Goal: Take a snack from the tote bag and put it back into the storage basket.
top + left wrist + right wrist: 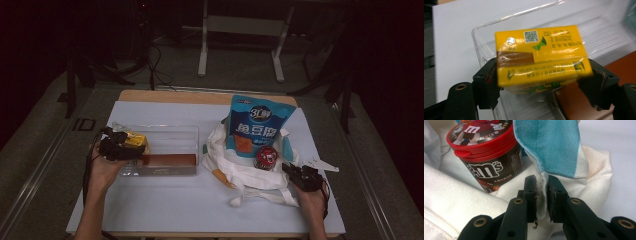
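At the left of the high view, the left gripper (121, 148) is clamped on a yellow carton (540, 58) over the clear bin (165, 135). Lower right, the right gripper (541, 185) pinches the bag (576, 182) edge beside the candy jar (486, 152).

Looks like a lab or recording studio setup, not anybody's home. The table (150, 210) has a plain white sheet over it and sits lit up in an otherwise dark room with grey carpet-type flooring. Behind it there's a metal stand (240, 45) on legs, black tripod-like legs and loose cables (155, 70) trailing across the floor.
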A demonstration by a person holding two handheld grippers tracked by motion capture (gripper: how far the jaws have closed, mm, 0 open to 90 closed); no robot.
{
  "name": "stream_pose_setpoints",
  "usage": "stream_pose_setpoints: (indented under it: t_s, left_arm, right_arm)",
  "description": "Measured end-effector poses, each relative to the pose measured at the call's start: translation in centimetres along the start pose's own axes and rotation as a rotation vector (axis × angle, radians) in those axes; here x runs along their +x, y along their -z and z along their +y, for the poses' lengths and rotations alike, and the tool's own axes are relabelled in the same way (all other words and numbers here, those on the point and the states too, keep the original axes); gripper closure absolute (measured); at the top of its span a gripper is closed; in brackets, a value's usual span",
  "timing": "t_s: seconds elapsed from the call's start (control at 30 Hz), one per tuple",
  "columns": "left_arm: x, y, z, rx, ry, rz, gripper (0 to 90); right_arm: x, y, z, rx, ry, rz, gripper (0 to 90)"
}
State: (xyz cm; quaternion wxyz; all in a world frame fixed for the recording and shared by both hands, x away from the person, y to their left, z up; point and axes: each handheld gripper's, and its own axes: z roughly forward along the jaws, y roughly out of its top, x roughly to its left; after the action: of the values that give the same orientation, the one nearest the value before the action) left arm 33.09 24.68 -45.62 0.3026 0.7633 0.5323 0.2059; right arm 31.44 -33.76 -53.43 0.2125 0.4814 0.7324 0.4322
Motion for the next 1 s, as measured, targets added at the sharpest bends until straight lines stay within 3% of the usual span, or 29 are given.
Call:
stream_pose_setpoints:
  t_s: [0.07, 0.27, 0.67, 0.83, 1.0]
  left_arm:
    - [0.3, 0.4, -0.2, -0.008, 0.012, -0.025, 24.5]
    - [0.5, 0.8, -0.7, -0.014, 0.024, -0.033, 24.4]
    - [0.5, 0.7, -0.6, -0.018, 0.019, -0.022, 21.9]
    - [0.7, 0.8, -0.3, -0.030, -0.008, -0.006, 16.7]
    - [0.8, 1.4, 0.0, -0.079, -0.002, -0.028, 15.1]
  right_arm:
    - [0.0, 0.0, 0.0, 0.000, -0.002, 0.001, 78.9]
    - [0.0, 0.0, 0.0, 0.000, 0.001, 0.000, 78.8]
    - [0.0, 0.0, 0.0, -0.001, 0.002, 0.009, 77.1]
    - [0.0, 0.0, 0.0, -0.001, 0.000, 0.012, 76.6]
    - [-0.1, 0.0, 0.0, -0.001, -0.001, 0.013, 76.6]
